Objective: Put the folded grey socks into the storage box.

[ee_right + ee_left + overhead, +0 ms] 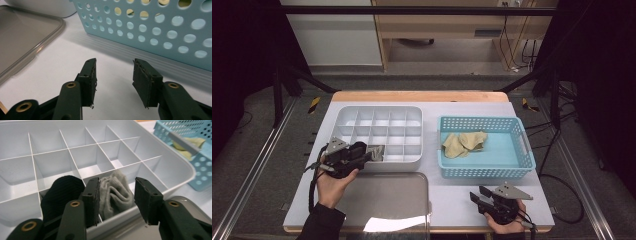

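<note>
Table: white top (452, 200), holds everything below.
Lid: clear grey lid (387, 200) flat on the near edge of the table, just in front of the organiser.
Organiser: white divided box (379, 112), many small square compartments, most of them bare.
Basket: light blue perforated basket (512, 165), right of the organiser, near it but apart.
Basket contents: yellowish cloth pieces (464, 142) bunched at the left end.
Organiser contents: grey sock (113, 192) crumpled in a near-row compartment; black sock (61, 192) in the compartment just beside it.
Left gripper: (116, 200) at the organiser's near-left corner, jaws released and apart, grey sock between them, one pad at the sock's edge, the other clear of it.
Right gripper: (115, 82) over bare table in front of the basket, jaws spread, holding nothing.
</note>
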Motion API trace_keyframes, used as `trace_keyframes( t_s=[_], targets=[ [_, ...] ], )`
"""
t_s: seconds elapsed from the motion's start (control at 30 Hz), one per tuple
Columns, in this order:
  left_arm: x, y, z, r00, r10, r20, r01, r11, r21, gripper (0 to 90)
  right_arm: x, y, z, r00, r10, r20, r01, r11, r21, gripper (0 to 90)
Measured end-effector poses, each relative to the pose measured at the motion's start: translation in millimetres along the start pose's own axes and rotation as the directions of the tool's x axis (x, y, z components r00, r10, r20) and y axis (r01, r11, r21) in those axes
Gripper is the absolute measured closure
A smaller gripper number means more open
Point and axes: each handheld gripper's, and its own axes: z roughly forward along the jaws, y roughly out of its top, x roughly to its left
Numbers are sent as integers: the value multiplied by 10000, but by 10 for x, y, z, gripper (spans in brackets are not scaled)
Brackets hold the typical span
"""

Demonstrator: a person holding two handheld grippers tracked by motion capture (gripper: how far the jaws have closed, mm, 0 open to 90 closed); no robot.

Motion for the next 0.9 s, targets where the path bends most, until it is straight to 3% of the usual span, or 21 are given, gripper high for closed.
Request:
trace_keyframes(
  t_s=[0.37, 0.9],
  targets=[
    [-223, -189, -257, 9982, 437, 420, -413, 9974, -586, 430, -6, 21, -36, 9999, 86, 73, -85, 9998, -158, 520],
    [-231, -683, -322, 9994, 162, 318, -163, 9999, 14, 388, 3, 104, -113, 9999, 123, 56, -120, 9986, -525, 532]
  ],
)
